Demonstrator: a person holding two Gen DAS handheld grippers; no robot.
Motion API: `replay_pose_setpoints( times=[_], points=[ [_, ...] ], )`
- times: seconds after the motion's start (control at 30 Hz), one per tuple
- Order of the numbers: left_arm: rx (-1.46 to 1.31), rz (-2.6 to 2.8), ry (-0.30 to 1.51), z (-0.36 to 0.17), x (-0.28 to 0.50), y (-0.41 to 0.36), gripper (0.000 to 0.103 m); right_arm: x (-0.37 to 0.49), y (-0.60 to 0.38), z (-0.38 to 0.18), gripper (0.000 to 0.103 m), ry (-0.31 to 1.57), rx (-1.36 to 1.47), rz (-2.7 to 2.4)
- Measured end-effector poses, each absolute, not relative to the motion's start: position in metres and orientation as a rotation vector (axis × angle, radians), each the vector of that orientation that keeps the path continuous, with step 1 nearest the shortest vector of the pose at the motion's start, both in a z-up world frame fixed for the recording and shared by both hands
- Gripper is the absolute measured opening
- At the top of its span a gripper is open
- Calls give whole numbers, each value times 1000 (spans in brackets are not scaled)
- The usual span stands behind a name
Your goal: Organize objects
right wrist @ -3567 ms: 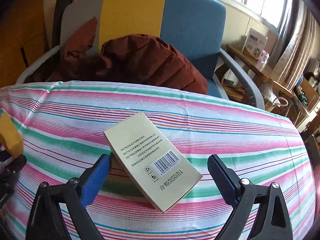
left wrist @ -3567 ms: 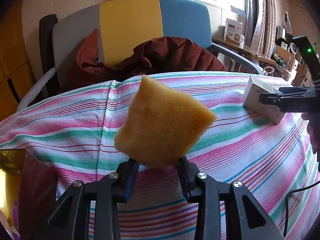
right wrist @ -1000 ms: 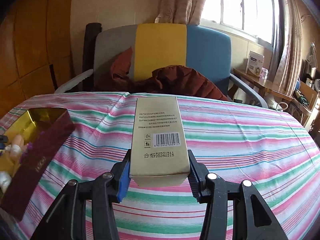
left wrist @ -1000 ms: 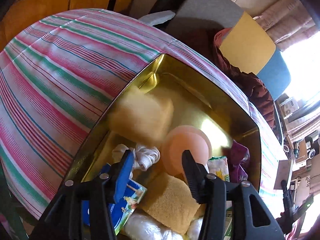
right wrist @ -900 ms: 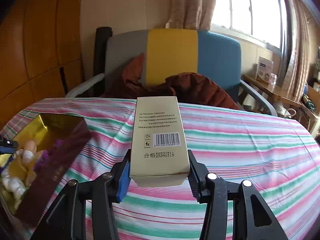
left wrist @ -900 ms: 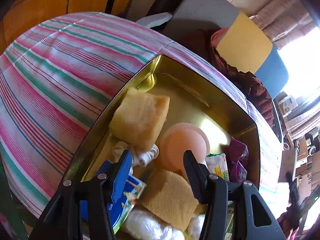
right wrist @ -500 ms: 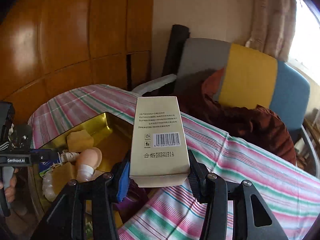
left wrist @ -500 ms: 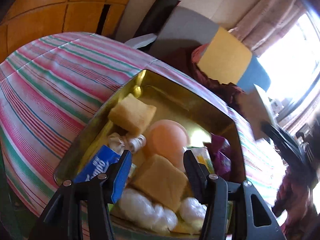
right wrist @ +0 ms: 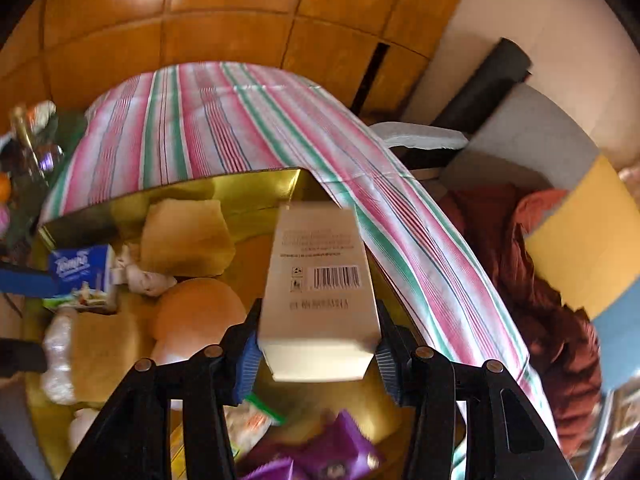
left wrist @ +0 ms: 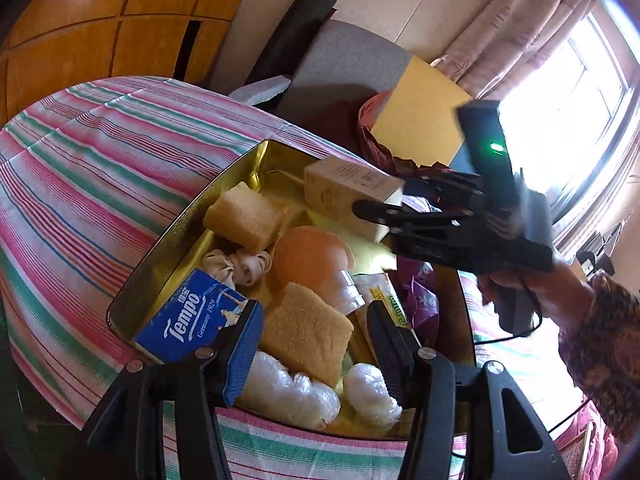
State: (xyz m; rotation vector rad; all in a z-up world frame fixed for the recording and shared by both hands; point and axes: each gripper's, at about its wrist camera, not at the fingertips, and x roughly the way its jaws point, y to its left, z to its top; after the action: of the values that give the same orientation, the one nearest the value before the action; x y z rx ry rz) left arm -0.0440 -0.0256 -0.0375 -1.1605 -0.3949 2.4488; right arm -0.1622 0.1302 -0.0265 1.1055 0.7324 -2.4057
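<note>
1. Striped cloth covers the tabletop (left wrist: 100,168), which carries an open gold tin (left wrist: 256,152) already crowded with sponges, a Tempo tissue pack (left wrist: 188,316) and other small things.
2. Right gripper (right wrist: 316,344) has the cream carton (right wrist: 320,280) between its jaws, which have just been opening a little; the pads appear to touch its sides.
3. Carton hangs above the tin's far corner, long axis running straight out from the jaws, tilted down toward the tin.
4. Left gripper (left wrist: 316,340) hovers over the tin's near edge, jaws parted and empty.
</note>
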Motion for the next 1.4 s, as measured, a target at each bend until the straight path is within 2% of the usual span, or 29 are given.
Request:
replay_pose_setpoints(
  times=[0.03, 0.1, 0.2, 0.67, 1.23, 1.4],
  points=[
    [-1161, 2454, -388, -37, -43, -25, 54, -164, 126, -30, 55, 744, 1111, -2412],
    [-1169, 2456, -385, -38, -43, -23, 54, -168, 126, -32, 67, 731, 1137, -2439],
    [-1202, 2450, -385, -41, -44, -20, 55, -161, 133, -29, 80, 663, 1134, -2504],
    [-1258, 2535, -305, -38, -36, -10, 55, -113, 158, -5, 87, 445, 1270, -2739],
    [-1218, 2643, -211, -16, -17, -12, 55, -48, 166, 9, 94, 43, 1363, -2834],
    [-1231, 2674, -196, -12, -15, -16, 55, -35, 163, 14, 102, -19, 1376, -2864]
  ],
)
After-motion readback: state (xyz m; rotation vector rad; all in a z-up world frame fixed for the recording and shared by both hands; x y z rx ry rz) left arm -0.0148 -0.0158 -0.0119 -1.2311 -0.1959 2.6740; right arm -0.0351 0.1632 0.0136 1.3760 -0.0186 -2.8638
